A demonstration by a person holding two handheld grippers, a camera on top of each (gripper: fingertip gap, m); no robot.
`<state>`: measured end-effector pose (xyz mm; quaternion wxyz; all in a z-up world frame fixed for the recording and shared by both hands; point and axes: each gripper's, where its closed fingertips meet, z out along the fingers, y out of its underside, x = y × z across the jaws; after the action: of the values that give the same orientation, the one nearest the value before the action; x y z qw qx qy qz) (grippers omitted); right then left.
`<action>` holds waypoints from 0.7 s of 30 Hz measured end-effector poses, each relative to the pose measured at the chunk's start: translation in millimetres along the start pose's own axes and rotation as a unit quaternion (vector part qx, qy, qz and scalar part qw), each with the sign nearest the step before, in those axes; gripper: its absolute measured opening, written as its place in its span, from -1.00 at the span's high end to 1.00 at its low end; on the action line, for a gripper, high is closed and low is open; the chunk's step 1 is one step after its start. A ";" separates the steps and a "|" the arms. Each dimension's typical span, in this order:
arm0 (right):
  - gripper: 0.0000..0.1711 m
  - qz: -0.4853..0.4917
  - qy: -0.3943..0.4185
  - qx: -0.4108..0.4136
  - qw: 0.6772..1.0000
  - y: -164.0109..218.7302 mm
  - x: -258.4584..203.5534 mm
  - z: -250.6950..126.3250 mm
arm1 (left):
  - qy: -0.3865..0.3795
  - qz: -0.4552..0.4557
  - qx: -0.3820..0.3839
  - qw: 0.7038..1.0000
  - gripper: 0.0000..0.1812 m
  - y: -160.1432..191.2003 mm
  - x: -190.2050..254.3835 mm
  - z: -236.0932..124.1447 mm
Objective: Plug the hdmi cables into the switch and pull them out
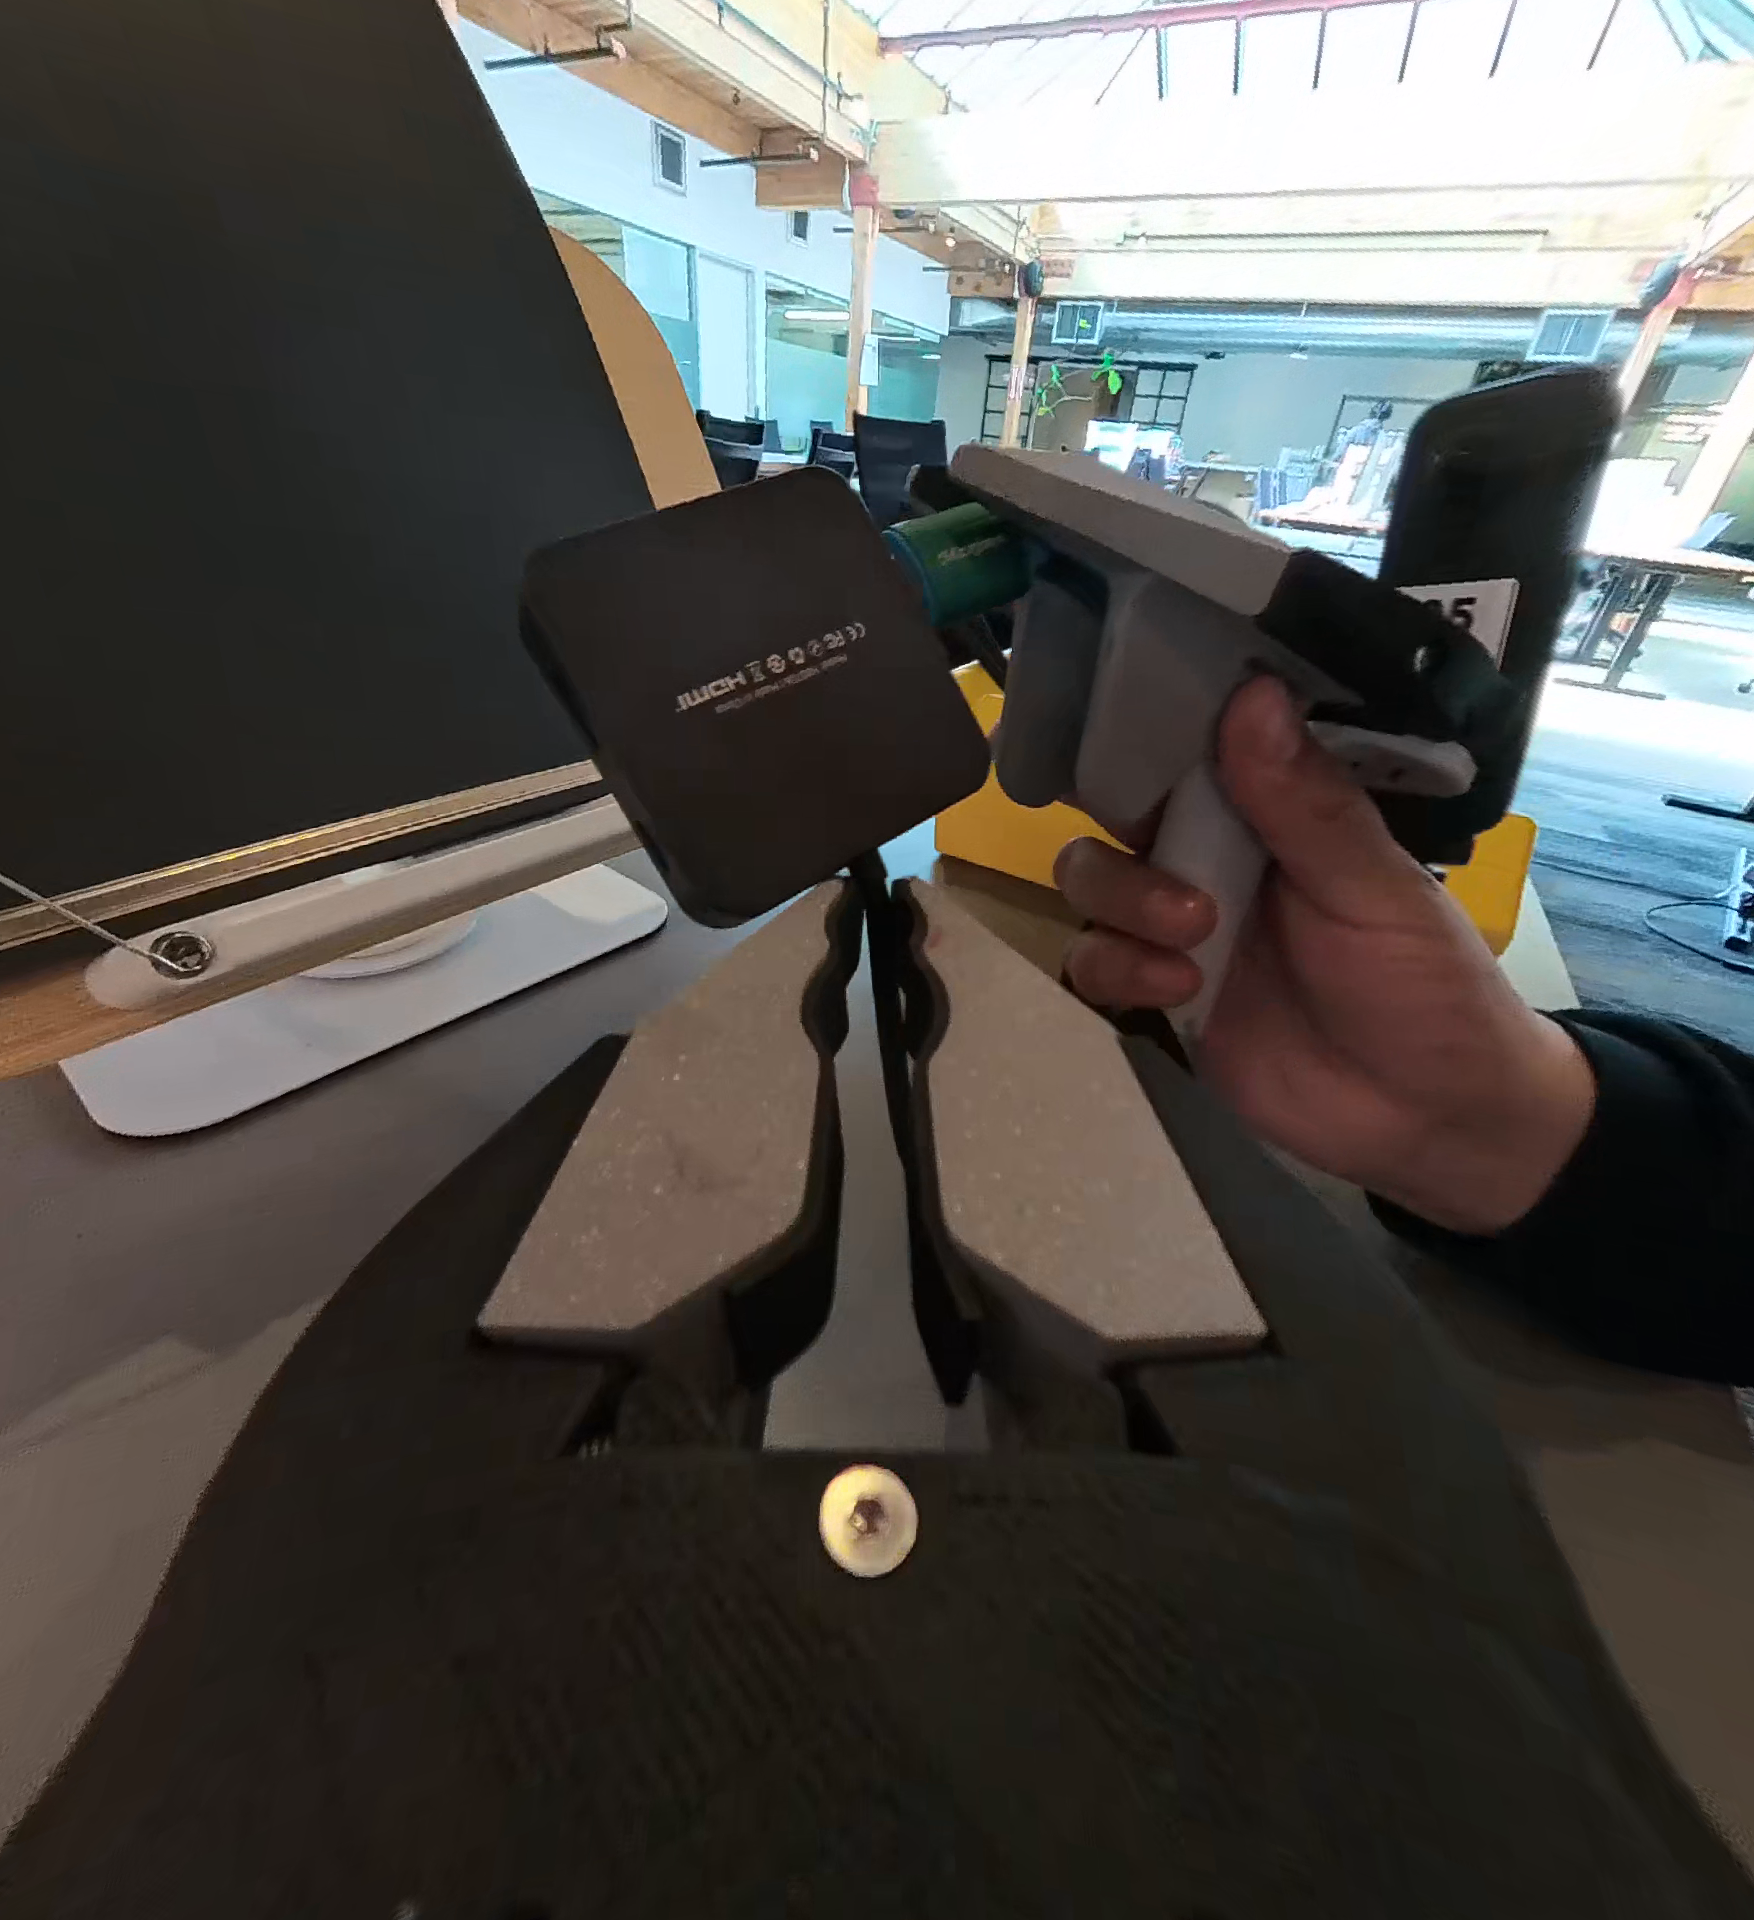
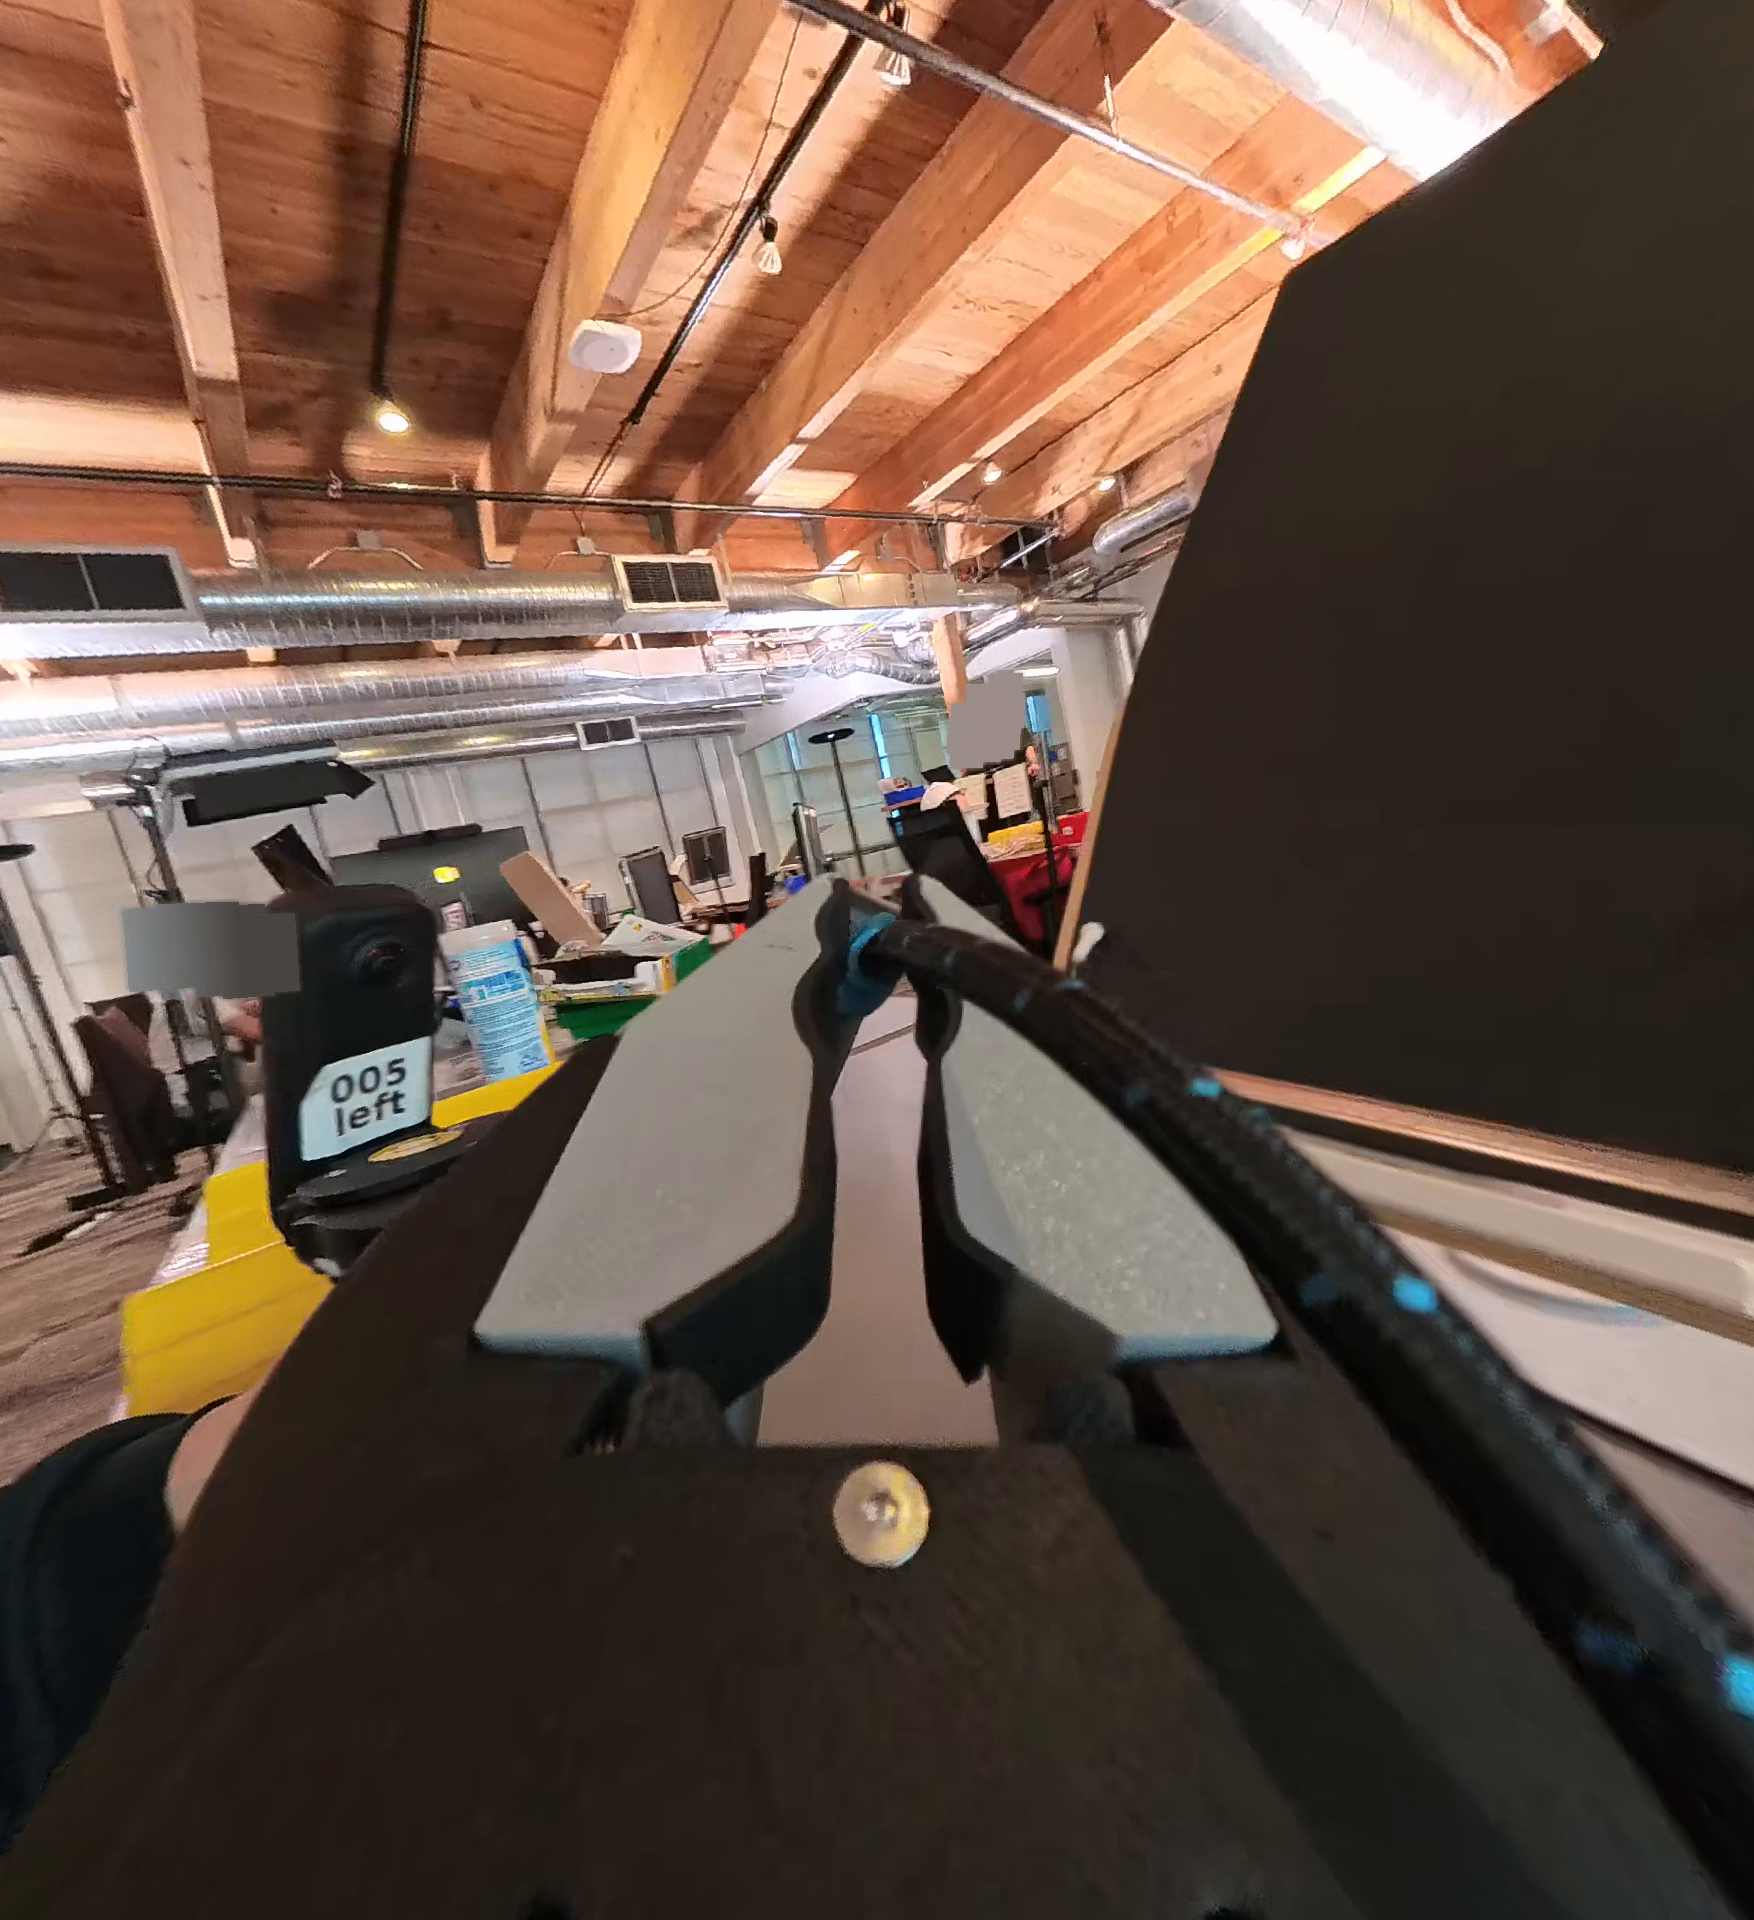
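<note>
The black square HDMI switch (image 1: 753,691) hangs in the air, tilted, with its printed face toward the left wrist view. My left gripper (image 1: 868,904) is shut on the thin black cable (image 1: 888,1018) that leaves the switch's lower edge. My right gripper (image 1: 1018,582), held by a hand (image 1: 1372,935), is shut on a green HDMI plug (image 1: 956,561) that meets the switch's upper right edge. I cannot tell how deep it sits. In the right wrist view my right gripper (image 2: 873,935) clamps the teal plug (image 2: 865,971). Its black braided cable (image 2: 1268,1195) curves off to the lower right. The switch is hidden there.
A black monitor (image 1: 229,416) on a white stand (image 1: 385,987) rises close on the left of the dark table (image 1: 125,1247); it also shows in the right wrist view (image 2: 1475,623). A yellow box (image 1: 998,831) sits behind the switch. The left gripper's camera (image 2: 353,1029) stands left of my right fingers. My right fingertips sit around 8 cm from my left ones.
</note>
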<state>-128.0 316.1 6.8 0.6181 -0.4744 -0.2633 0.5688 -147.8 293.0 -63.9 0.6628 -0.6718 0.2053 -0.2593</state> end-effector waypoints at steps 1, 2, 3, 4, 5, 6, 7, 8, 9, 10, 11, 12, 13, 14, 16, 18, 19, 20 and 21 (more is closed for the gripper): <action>0.91 0.013 -0.007 -0.004 1.000 1.2 0.0 -0.1 | 0.001 0.000 -0.001 1.000 0.96 0.3 -0.4 -0.4; 0.92 0.027 -0.013 -0.009 1.000 2.8 0.4 -0.3 | 0.003 0.000 -0.002 1.000 0.97 0.6 -0.6 -0.9; 0.92 0.042 -0.016 -0.015 0.999 4.6 1.6 -0.5 | 0.006 0.002 -0.004 1.000 0.97 1.5 -0.4 -1.1; 0.92 0.054 -0.020 -0.021 0.998 6.3 2.7 -0.8 | 0.008 0.006 -0.008 1.000 0.97 2.5 -0.1 -1.2; 0.92 0.063 -0.024 -0.027 0.997 7.5 3.4 -1.0 | 0.009 0.012 -0.011 1.000 0.97 3.4 0.2 -1.2; 0.91 0.068 -0.027 -0.033 0.997 8.5 4.2 -1.3 | 0.009 0.017 -0.014 1.000 0.97 4.6 0.8 -1.0; 0.91 0.070 -0.028 -0.037 0.996 9.5 4.7 -1.5 | 0.009 0.018 -0.019 1.000 0.97 6.2 1.1 -0.5; 0.91 0.071 -0.031 -0.042 0.996 10.6 4.8 -1.5 | 0.009 0.018 -0.023 1.000 0.97 7.7 1.1 -0.2; 0.91 0.072 -0.034 -0.048 0.996 11.8 5.0 -1.4 | 0.010 0.018 -0.026 0.999 0.97 9.0 0.8 -0.2; 0.91 0.073 -0.036 -0.055 0.995 13.3 5.1 -1.4 | 0.010 0.019 -0.031 0.999 0.97 10.6 0.3 -0.2; 0.91 0.071 -0.039 -0.063 0.995 15.0 4.9 -1.3 | 0.010 0.021 -0.035 0.999 0.98 12.1 -0.6 -0.4; 0.91 0.068 -0.042 -0.072 0.994 16.5 4.6 -1.3 | 0.011 0.022 -0.038 0.999 0.98 13.4 -1.3 -0.9; 0.91 0.064 -0.044 -0.081 0.994 18.2 4.7 -1.3 | 0.014 0.021 -0.041 0.999 0.98 14.2 -2.0 -1.4; 0.91 0.062 -0.048 -0.093 0.993 20.2 5.1 -1.4 | 0.017 0.021 -0.045 0.999 0.98 15.3 -2.9 -2.2; 0.92 0.079 -0.062 -0.116 0.988 22.3 6.3 -3.4 | 0.035 0.024 -0.057 0.997 0.98 17.6 -3.1 -4.3; 0.92 0.099 -0.076 -0.102 0.987 18.2 5.9 -3.5 | 0.048 -0.003 -0.041 0.998 0.97 9.8 -0.9 -5.6; 0.92 0.109 -0.079 -0.090 0.987 16.3 5.8 -3.2 | 0.052 -0.009 -0.034 0.998 0.96 6.9 0.6 -6.3; 0.93 0.119 -0.079 -0.084 0.986 15.9 6.8 -3.1 | 0.054 -0.005 -0.033 0.998 0.95 6.1 2.2 -7.0; 0.93 0.129 -0.080 -0.080 0.985 16.0 7.3 -3.1 | 0.052 0.005 -0.035 0.998 0.94 6.9 3.1 -7.4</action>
<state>-131.0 320.6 -10.2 0.4770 -0.5050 -0.2929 0.6570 -149.4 285.1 -70.7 0.6288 -0.6791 0.2514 -0.2833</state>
